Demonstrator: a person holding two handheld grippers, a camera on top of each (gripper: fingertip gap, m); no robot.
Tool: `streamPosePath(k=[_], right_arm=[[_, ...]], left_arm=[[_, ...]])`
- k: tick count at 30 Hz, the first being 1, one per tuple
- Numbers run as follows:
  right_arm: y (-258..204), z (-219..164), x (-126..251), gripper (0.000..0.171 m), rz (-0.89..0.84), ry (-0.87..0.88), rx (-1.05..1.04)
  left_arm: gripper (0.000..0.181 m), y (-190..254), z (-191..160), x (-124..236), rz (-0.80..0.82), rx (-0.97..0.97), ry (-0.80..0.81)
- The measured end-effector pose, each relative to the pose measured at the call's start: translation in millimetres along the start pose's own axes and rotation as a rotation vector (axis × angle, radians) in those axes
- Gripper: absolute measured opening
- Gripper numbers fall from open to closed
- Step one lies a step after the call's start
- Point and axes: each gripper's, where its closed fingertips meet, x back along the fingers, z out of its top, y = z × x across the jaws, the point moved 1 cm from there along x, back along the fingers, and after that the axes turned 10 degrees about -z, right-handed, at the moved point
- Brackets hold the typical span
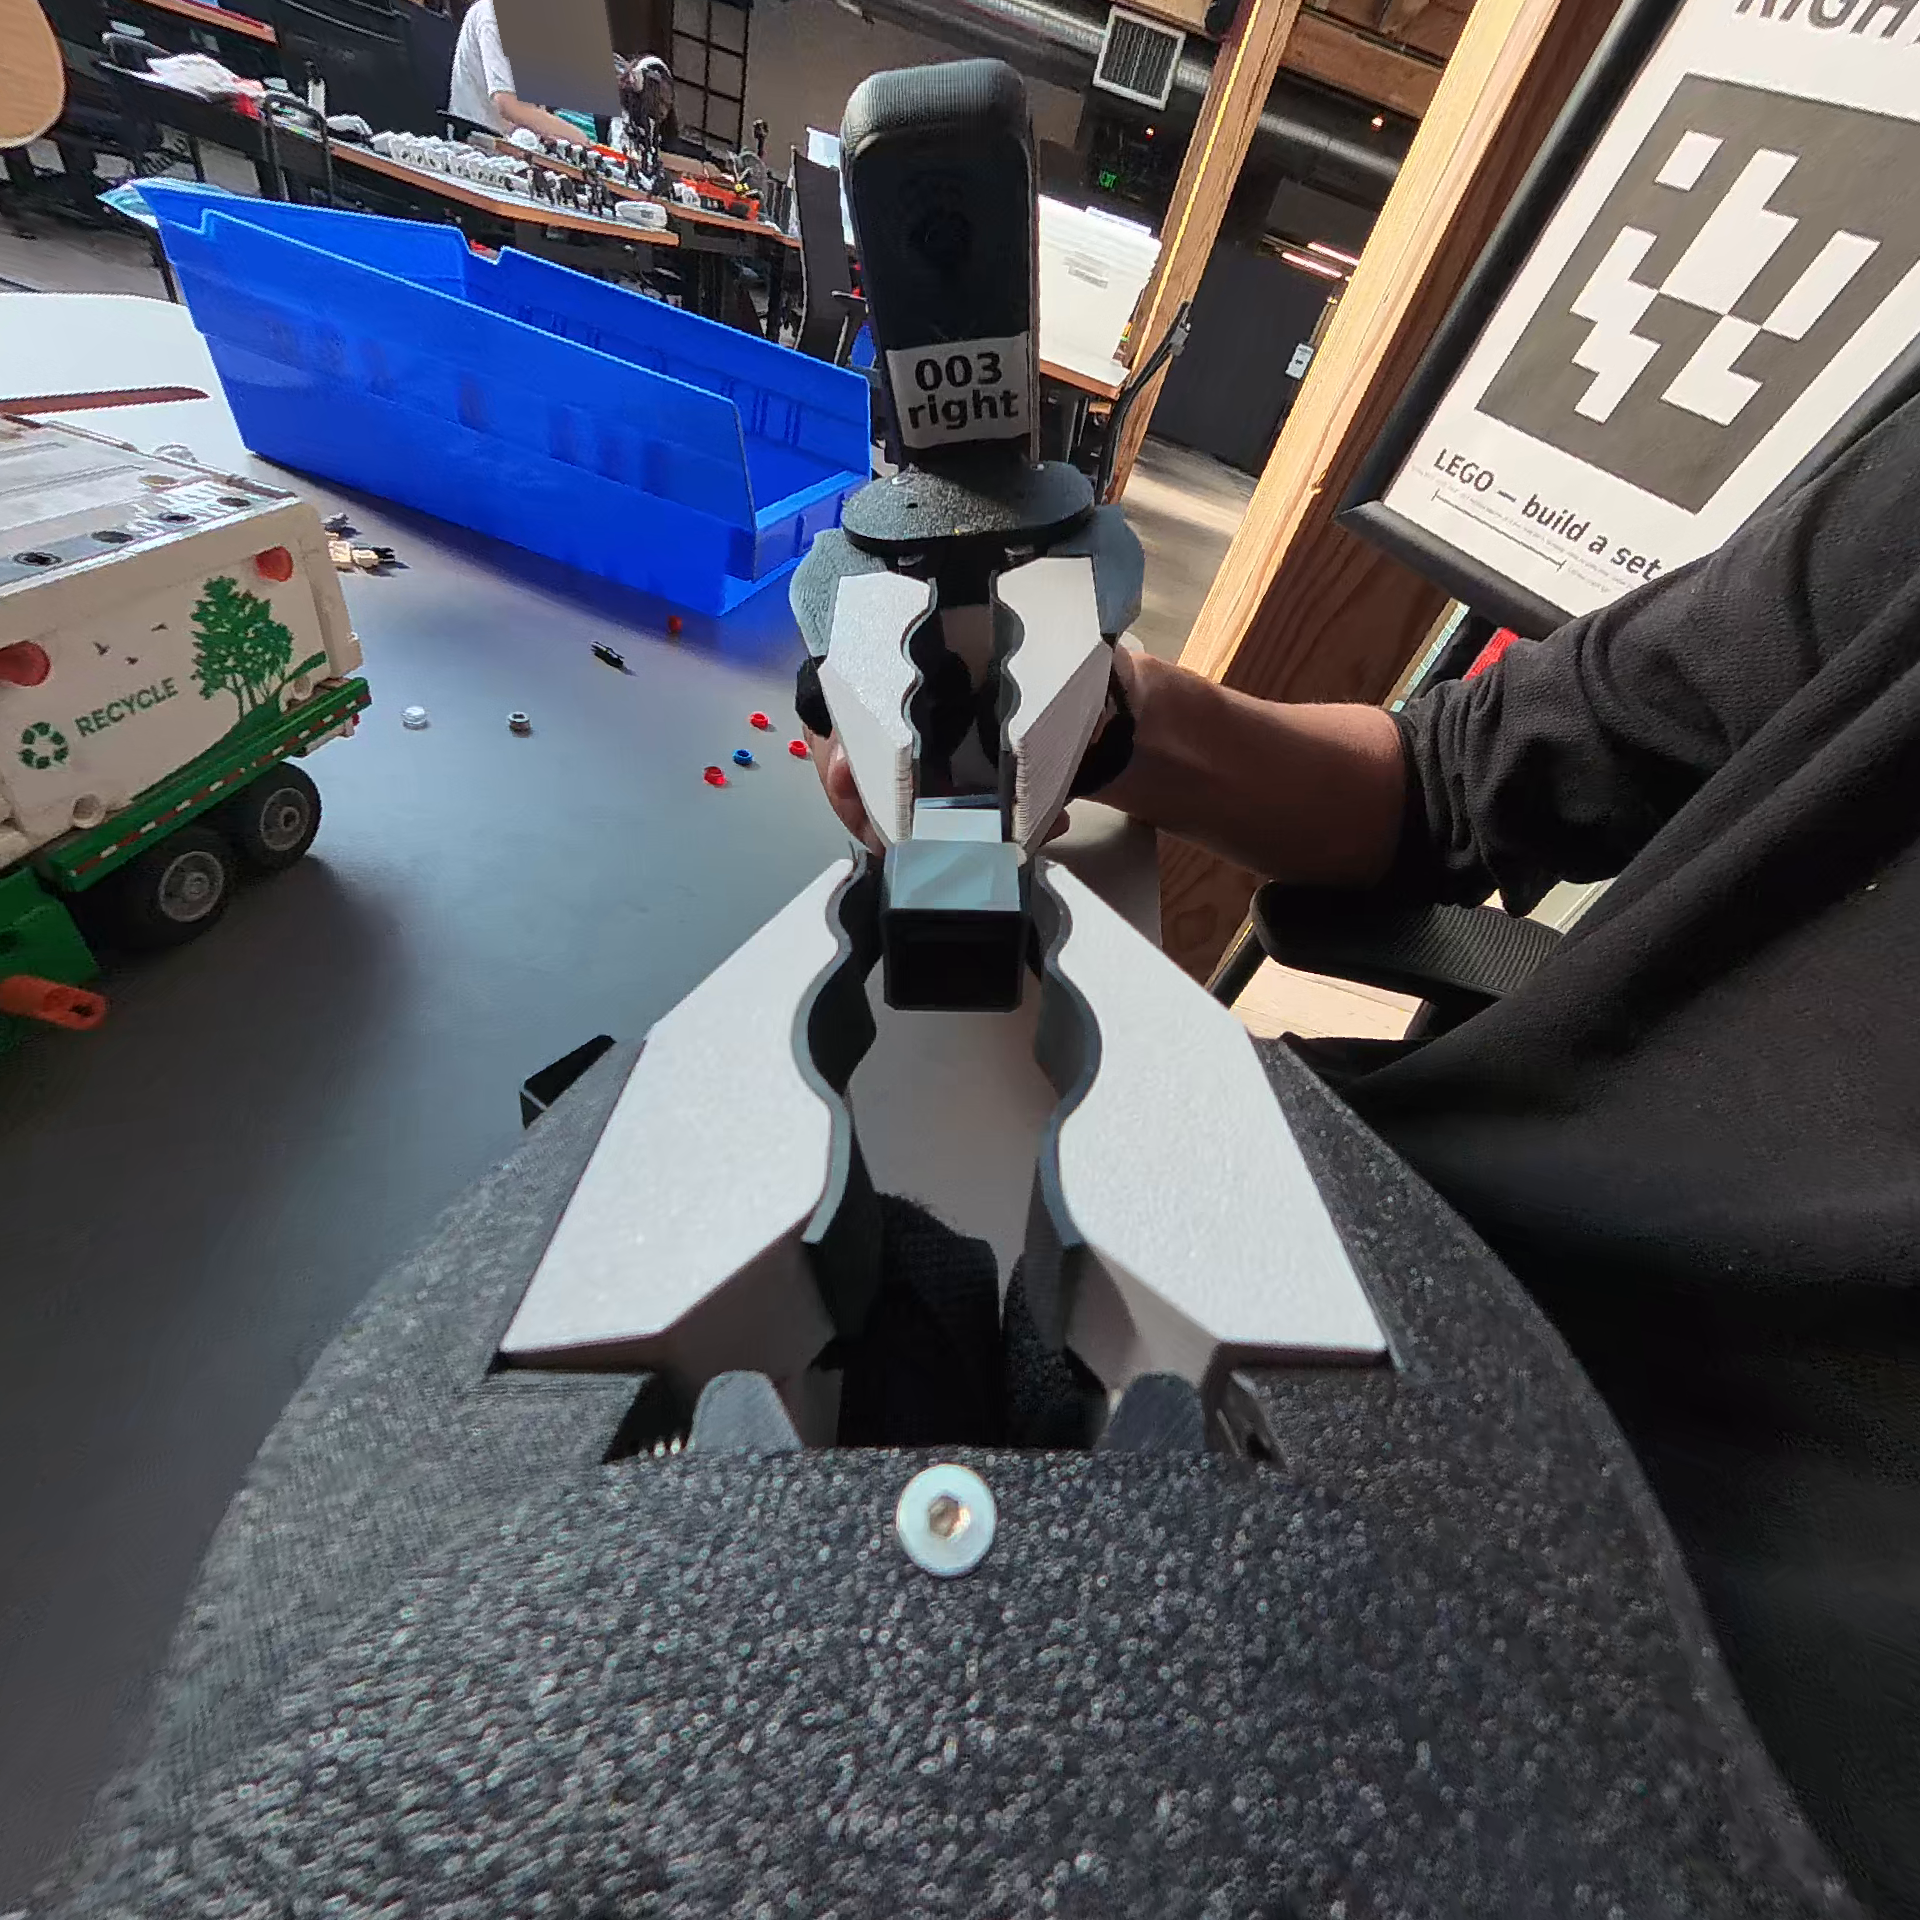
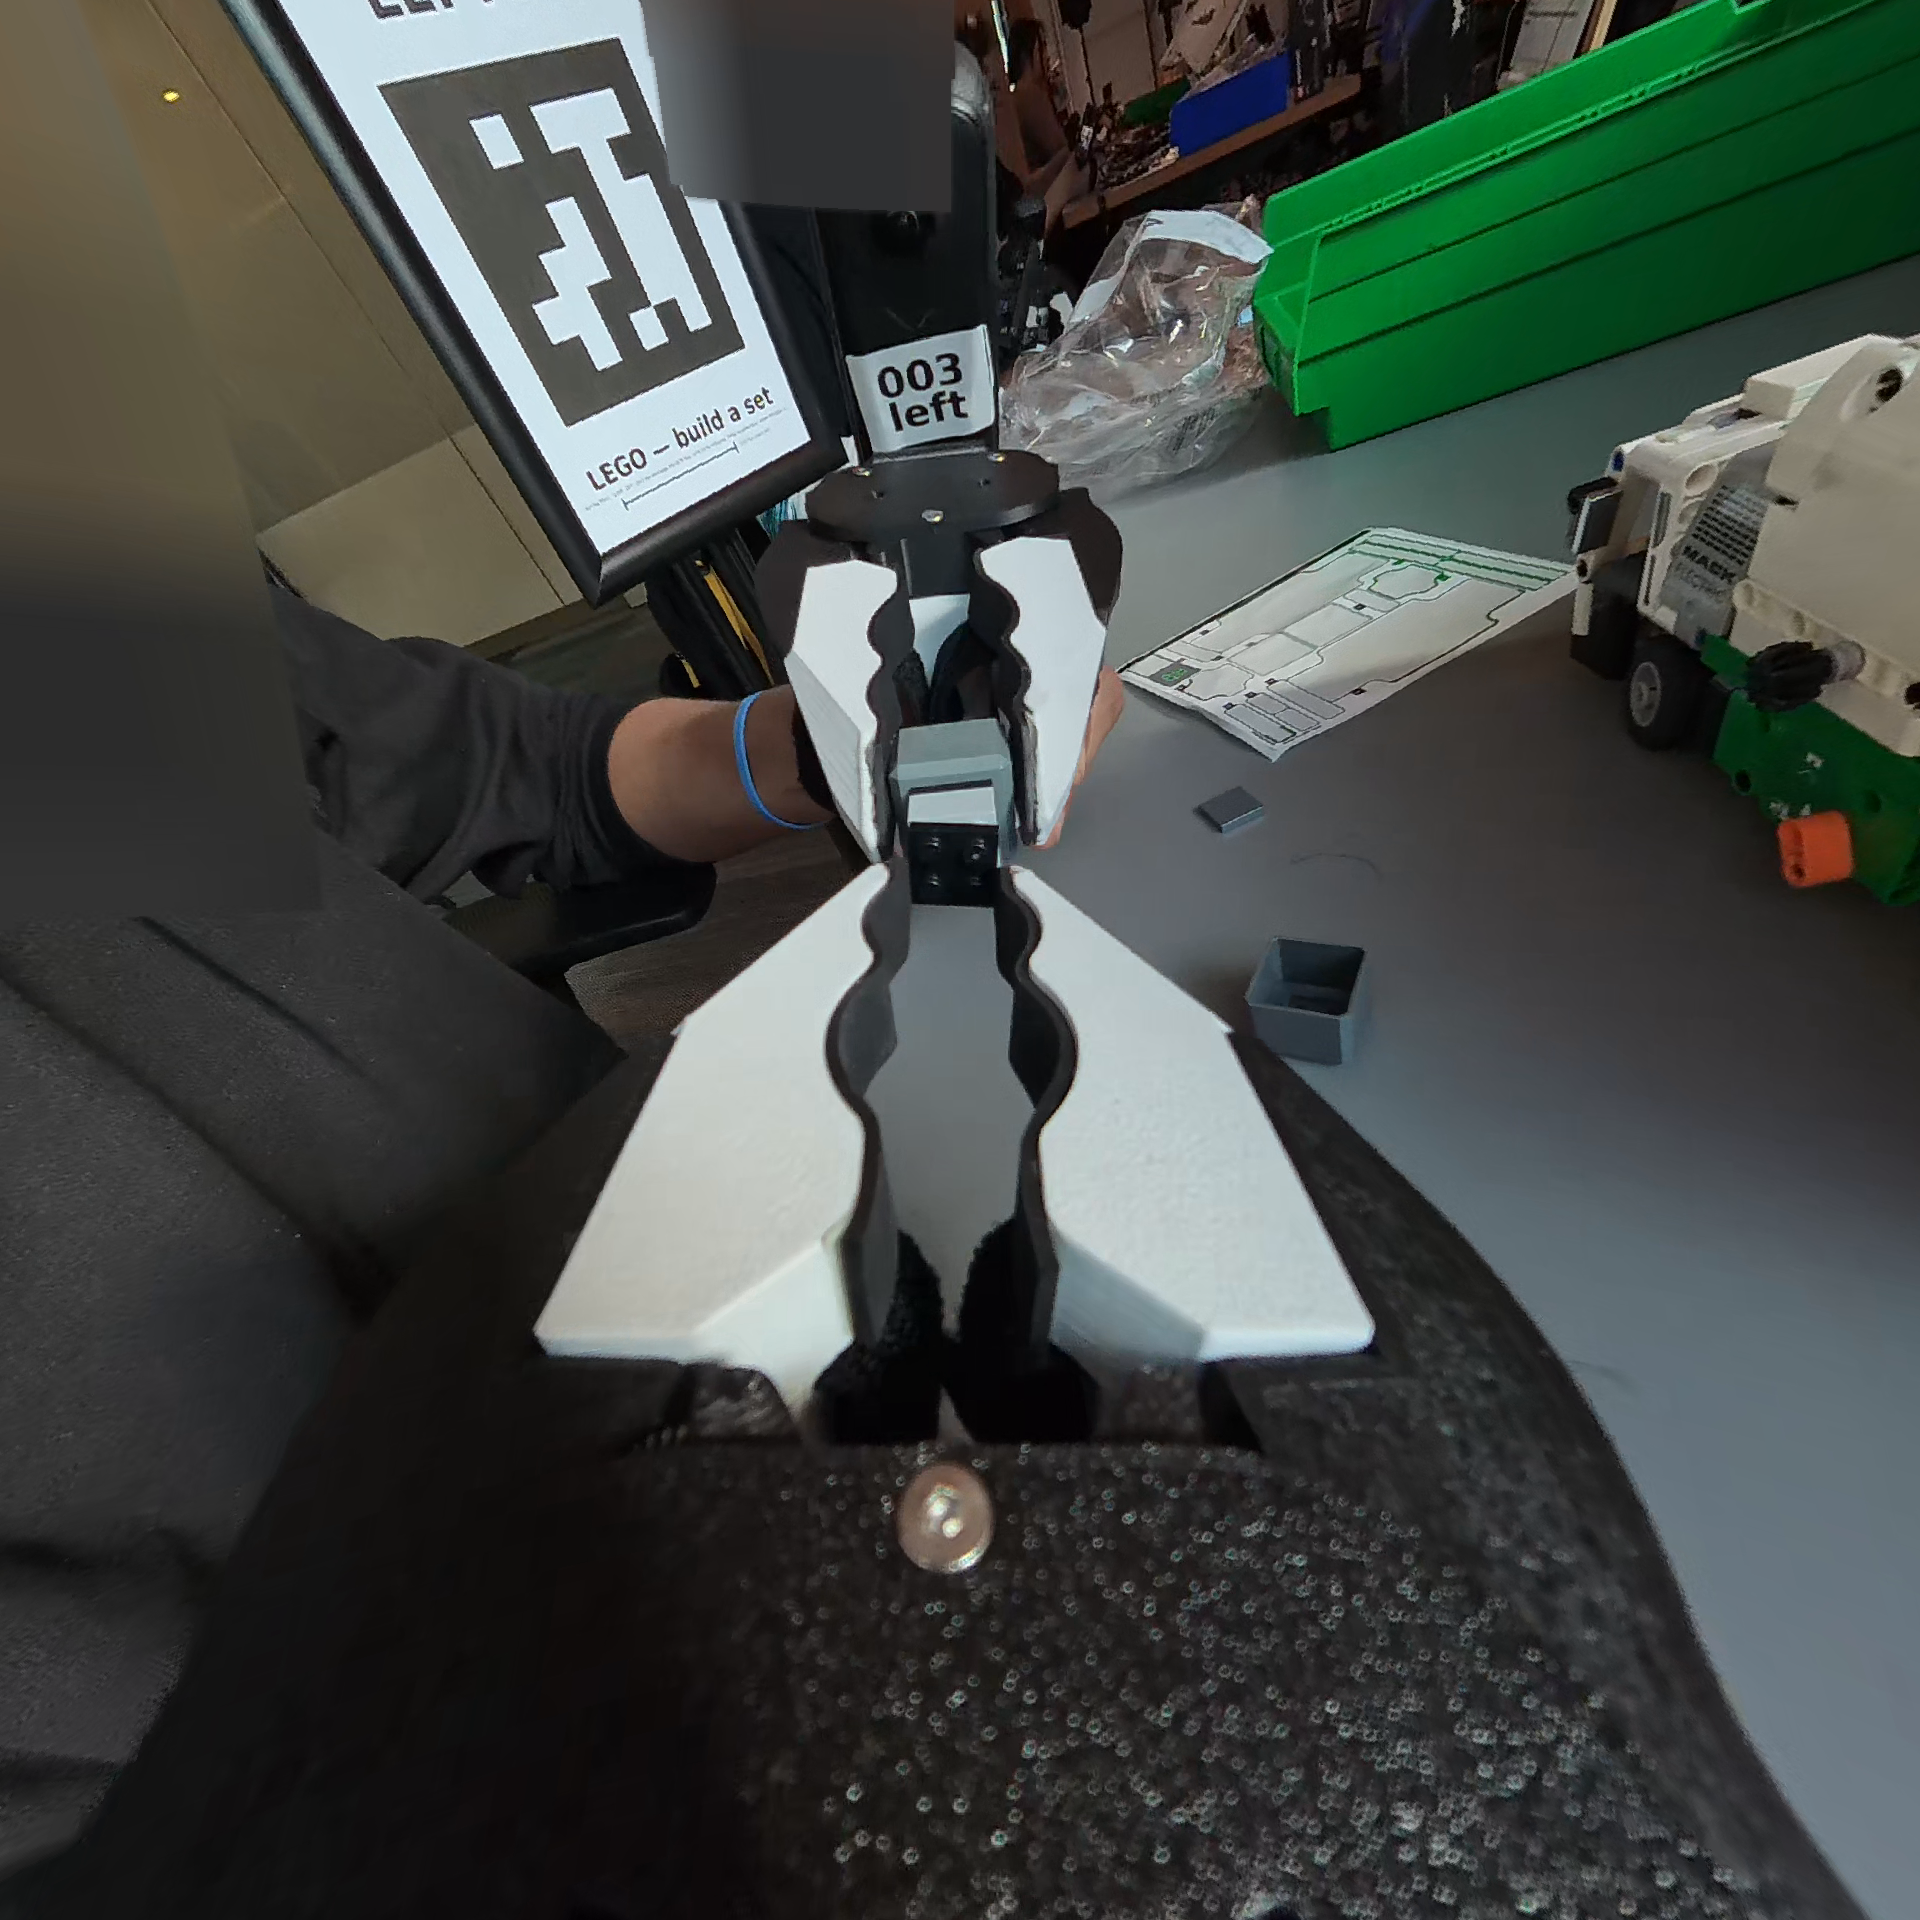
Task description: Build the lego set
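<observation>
My left gripper [image 1: 948,871] is shut on a grey box-shaped piece [image 1: 951,899] whose dark hollow side faces its camera. My right gripper [image 2: 948,878] is shut on a small black studded brick [image 2: 951,864]. The two grippers point tip to tip above the table's near edge, and the two pieces meet between them. In the right wrist view the left gripper [image 2: 951,831] holds the grey piece [image 2: 951,756] just beyond the black brick. In the left wrist view the right gripper [image 1: 961,831] is behind the grey piece, which hides the black brick.
A white and green truck model [image 1: 156,707] [image 2: 1766,623] stands on the grey table. Nearby are a blue bin [image 1: 499,395], a green bin [image 2: 1558,260], an instruction sheet [image 2: 1351,634], a plastic bag [image 2: 1143,332], a loose grey box [image 2: 1307,997], a grey tile [image 2: 1229,808] and small round pieces [image 1: 743,756]. The grey tile [image 2: 1229,808] is about equally far from each gripper, around 15 cm.
</observation>
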Motion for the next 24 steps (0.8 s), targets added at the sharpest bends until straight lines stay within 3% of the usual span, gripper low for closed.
streamPosePath(k=[14, 21, 24], right_arm=[[-7.5, -26.4, 0.1, 0.015, 0.024, -0.162, 0.053], [-2.0, -52.5, -8.4, 0.015, -0.041, -0.293, 0.138], [-4.4, -49.2, -9.6, 0.015, -0.032, -0.27, 0.144]], left_arm=[[0.025, 7.1, -20.7, -10.3, -0.045, -0.033, -0.167], [0.025, 4.0, -39.1, -15.1, -0.002, -0.089, -0.307], [0.025, 5.2, -39.4, -12.5, 0.019, -0.138, -0.312]])
